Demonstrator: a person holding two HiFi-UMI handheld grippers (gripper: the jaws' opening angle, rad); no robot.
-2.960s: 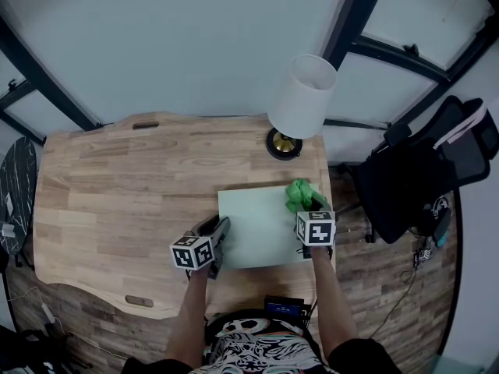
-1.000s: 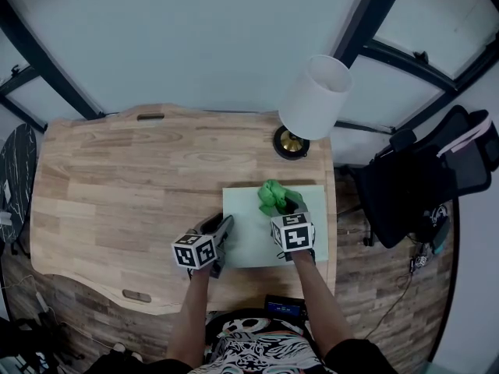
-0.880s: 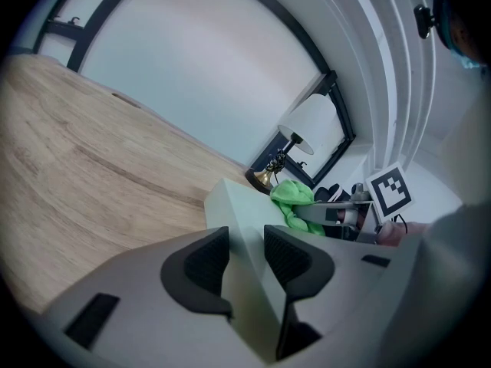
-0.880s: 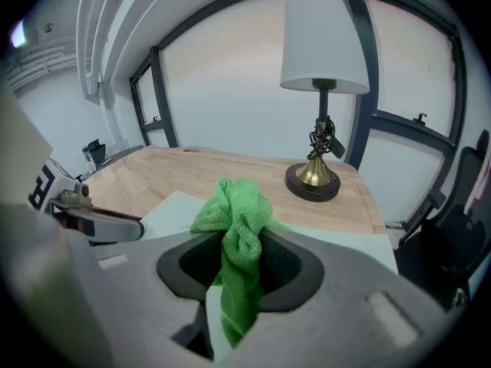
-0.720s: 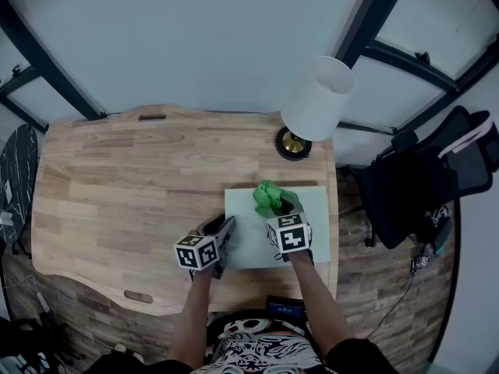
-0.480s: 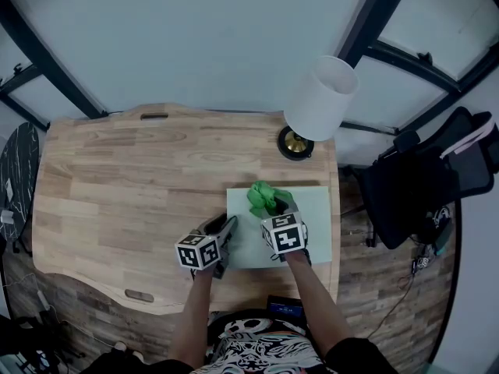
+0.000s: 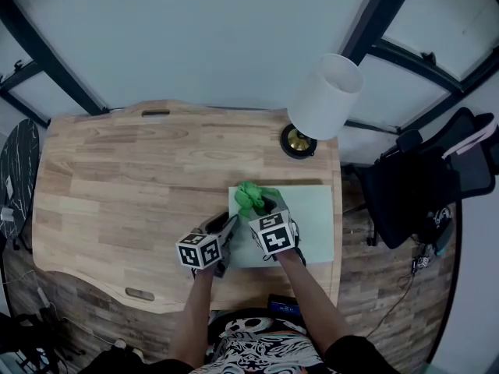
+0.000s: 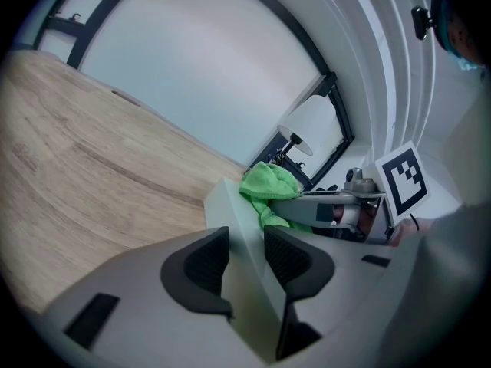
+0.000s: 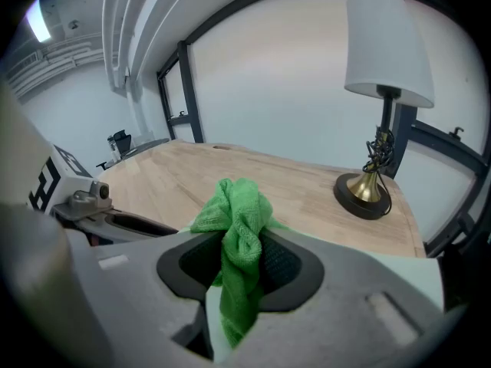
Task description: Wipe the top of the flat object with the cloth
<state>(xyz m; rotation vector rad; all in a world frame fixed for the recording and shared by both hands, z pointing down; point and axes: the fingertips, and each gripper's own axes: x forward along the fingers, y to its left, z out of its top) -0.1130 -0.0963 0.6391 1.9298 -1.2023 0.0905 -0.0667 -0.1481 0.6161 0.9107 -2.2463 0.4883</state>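
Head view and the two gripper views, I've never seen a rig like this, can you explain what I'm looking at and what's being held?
There is no robot here. A person holds a two-jaw tool in each hand, and the patterned cubes are part of those tools. The head view comes from a camera on the person's head, looking down. Each gripper view comes from a camera riding on that tool, looking along its jaws. On the wooden table are a flat pale green board and a lamp. The left gripper is clamped on the board's edge. The right gripper pinches a green cloth over the board's top.
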